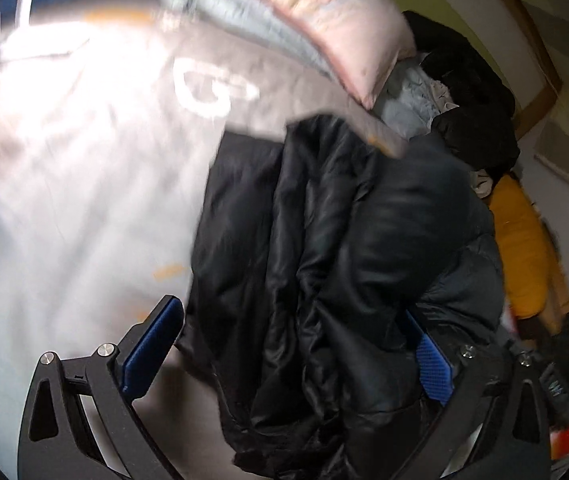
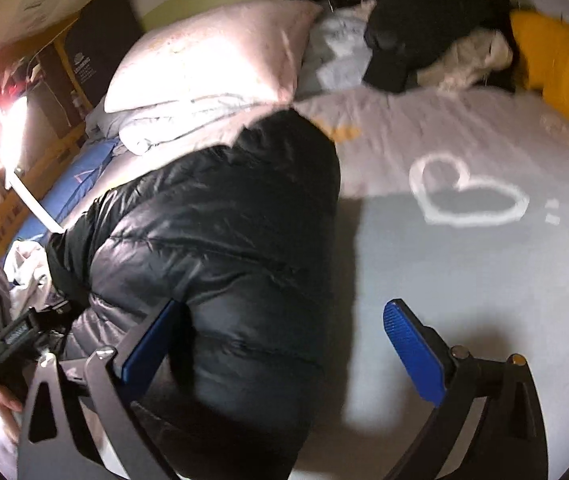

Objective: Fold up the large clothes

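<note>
Both grippers, left gripper (image 1: pixel 296 356) and right gripper (image 2: pixel 280 356), fingers wide, holding nothing; I pinch black puffer jacket (image 2: pixel 212 232) hem evenly, fold toward bed (image 2: pixel 444 280) head.

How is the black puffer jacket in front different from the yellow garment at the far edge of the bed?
The black puffer jacket is shiny and quilted; the yellow garment looks matte and smooth. The jacket lies bundled in the middle of the bed, right by the tongs; the yellow garment sits at the far edge beside a dark pile of clothes. The jacket fills much more of both views. Both rest on the grey bedspread.
</note>
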Tool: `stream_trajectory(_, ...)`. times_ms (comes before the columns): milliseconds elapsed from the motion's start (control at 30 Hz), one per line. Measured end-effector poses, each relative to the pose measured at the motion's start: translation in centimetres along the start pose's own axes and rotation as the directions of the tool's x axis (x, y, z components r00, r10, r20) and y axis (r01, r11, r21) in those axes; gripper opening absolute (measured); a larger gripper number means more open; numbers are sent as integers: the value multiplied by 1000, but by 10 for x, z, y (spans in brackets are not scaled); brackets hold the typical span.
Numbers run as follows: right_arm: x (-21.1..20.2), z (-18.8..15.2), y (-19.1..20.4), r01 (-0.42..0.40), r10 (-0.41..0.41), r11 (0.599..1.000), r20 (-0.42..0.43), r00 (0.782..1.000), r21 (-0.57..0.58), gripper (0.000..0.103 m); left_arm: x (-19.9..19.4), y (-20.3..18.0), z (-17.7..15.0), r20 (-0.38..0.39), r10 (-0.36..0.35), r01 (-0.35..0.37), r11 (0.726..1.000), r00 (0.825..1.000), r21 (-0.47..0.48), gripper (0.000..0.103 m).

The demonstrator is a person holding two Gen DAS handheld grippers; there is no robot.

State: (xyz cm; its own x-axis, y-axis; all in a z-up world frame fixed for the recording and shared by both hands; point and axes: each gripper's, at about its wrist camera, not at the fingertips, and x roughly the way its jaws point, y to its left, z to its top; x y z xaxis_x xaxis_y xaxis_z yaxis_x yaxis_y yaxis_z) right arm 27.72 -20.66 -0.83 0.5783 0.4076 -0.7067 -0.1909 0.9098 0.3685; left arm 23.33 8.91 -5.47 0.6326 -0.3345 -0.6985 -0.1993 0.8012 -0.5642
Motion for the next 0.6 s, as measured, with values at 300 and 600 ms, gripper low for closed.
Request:
stream_trajectory(300,19,-10,7,-130,129,992,-69,989,-8,74,12,2,-10,-150,-218,212,976,964,-52,68)
stream_trajectory(600,-16,-18,47,-12,32,975,86,996,-222,43,-26,-48,-25,91,-49,28,976,995,217,38)
